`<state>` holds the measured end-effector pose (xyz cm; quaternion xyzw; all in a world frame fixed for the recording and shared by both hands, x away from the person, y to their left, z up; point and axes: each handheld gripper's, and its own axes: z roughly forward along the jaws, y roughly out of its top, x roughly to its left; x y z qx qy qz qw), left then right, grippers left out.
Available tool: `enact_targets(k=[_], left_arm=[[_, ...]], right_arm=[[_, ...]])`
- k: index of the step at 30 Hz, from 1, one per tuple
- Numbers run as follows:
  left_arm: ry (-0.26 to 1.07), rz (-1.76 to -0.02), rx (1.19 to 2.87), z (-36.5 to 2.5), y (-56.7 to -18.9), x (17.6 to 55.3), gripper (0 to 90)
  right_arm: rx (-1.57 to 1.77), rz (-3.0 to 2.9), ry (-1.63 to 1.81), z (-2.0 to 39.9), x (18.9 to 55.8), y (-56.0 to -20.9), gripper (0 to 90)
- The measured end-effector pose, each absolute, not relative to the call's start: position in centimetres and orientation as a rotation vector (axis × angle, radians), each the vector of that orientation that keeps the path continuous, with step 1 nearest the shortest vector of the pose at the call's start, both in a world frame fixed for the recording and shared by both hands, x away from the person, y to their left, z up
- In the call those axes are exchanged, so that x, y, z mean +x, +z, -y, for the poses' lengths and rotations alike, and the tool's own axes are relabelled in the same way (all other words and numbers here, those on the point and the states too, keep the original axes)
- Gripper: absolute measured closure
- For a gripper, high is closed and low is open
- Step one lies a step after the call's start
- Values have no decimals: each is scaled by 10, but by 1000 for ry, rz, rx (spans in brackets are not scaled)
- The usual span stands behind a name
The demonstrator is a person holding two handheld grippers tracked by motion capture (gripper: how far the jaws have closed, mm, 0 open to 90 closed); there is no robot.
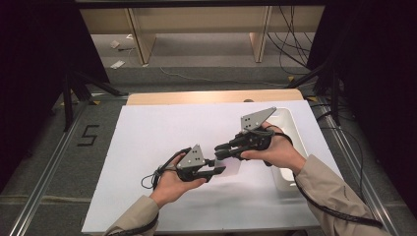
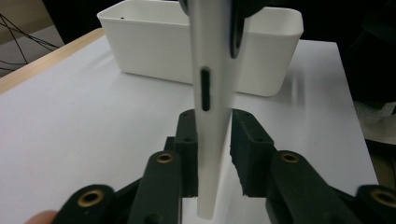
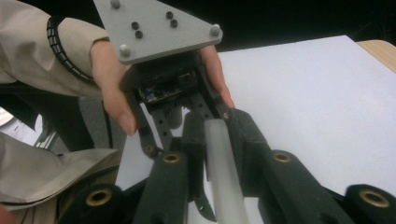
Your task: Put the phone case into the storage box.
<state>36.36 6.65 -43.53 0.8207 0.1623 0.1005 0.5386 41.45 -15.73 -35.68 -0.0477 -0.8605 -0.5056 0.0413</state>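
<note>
Claws first: our right claw (image 3: 219, 140) is pressed onto a flat white plastic piece (image 3: 224, 172), seen edge-on between its two black jaws, both pads tight against it. In the left gripper view we see the same white plastic piece (image 2: 208, 107) standing on edge, with a dark slot in its thin side. Our left claw (image 2: 212, 149) has its jaws around the lower end; the left pad lies against the piece while a thin gap shows on the right, so that claw has not fully clamped, though we cannot be sure of the near side. No pinch there that we can call.

From above, the two claws meet tip to tip over the middle of the tabletop, left claw (image 1: 220, 170) low and level, right claw (image 1: 222, 149) coming in from the right and slightly higher. The plastic piece (image 1: 231, 168) hangs between them, pale against the surface, lifted clear of it.

Moving outward, we have a white tub (image 1: 290, 128) just behind the right hand (image 1: 275, 150), at the right edge of the white tabletop (image 1: 147, 147). Beige sleeves (image 1: 329, 191) come in from the bottom.
</note>
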Motion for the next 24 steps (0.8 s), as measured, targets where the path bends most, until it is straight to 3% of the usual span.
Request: enact_targets(k=[8,15,24], left_arm=[[261,-408,1959,-70,-429,362,804],[282,-456,1961,-71,-428,363,805],[335,-544,1939,-75,-426,364,805]], right_arm=[[-136,2643,-1604,158,416,-355,612],[-206,2631,-1699,160,417,-354,376],[-286,2649,-1761,162,420,-355,188]])
